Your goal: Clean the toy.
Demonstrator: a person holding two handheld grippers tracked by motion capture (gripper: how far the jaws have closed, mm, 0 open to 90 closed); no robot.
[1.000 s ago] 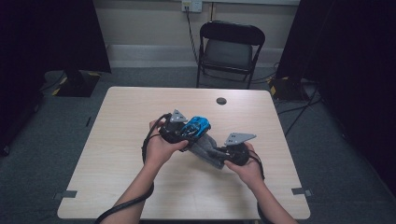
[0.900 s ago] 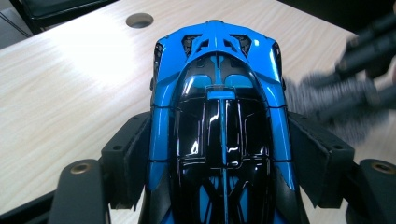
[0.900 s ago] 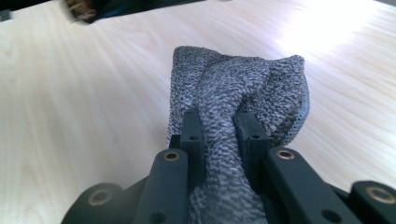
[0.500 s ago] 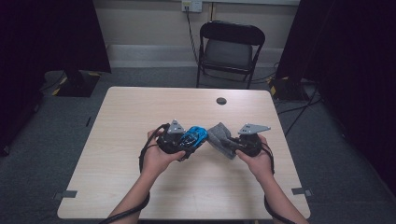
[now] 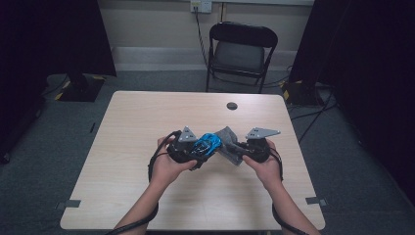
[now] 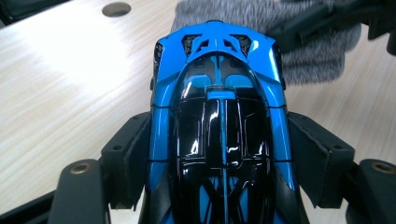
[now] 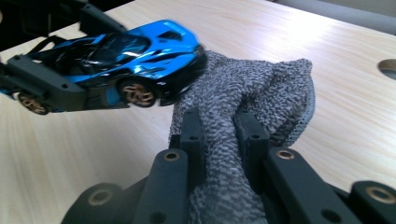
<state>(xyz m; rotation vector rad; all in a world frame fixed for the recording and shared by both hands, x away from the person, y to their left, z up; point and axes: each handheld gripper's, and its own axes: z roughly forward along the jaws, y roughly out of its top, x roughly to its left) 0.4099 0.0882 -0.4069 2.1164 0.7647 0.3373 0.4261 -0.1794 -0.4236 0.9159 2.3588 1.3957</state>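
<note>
Left gripper [image 5: 208, 147]: it is clamping the blue toy car [image 6: 217, 121] across its flanks, one black pad pressing on each side — a firm sideways hold, roof facing the gripper's own camera.

Right gripper [image 7: 224, 133]: its jaws are pinching a bunched fold of the grey knitted cloth [image 7: 252, 88]; the free part of the cloth is fanning out ahead of the fingertips.

Where the car is: it is being held just above the worktop [image 5: 147, 122], roughly midway between the left and right edges and a little nearer the person's edge than the far one.

Long axis of the car: it is running along the left gripper's reach, pointing across toward the right hand [image 5: 262, 164], so one end of the car is leading.

The relation that matters: in the right gripper view that leading end is meeting the cloth — touching it or pressing lightly into it, I judge, from the upper left of the pinch.

Nearer hand: the left hand [image 5: 169, 164] is carrying the car; the right is bringing the cloth to it, the two grippers nearly tip to tip.

Likely next move: a wipe along the car's length, which I judge calls for the cloth to travel back along that axis.

Elsewhere: a small dark round hole [image 5: 232, 105] is sitting near the worktop's far edge, well apart from the hands.
</note>
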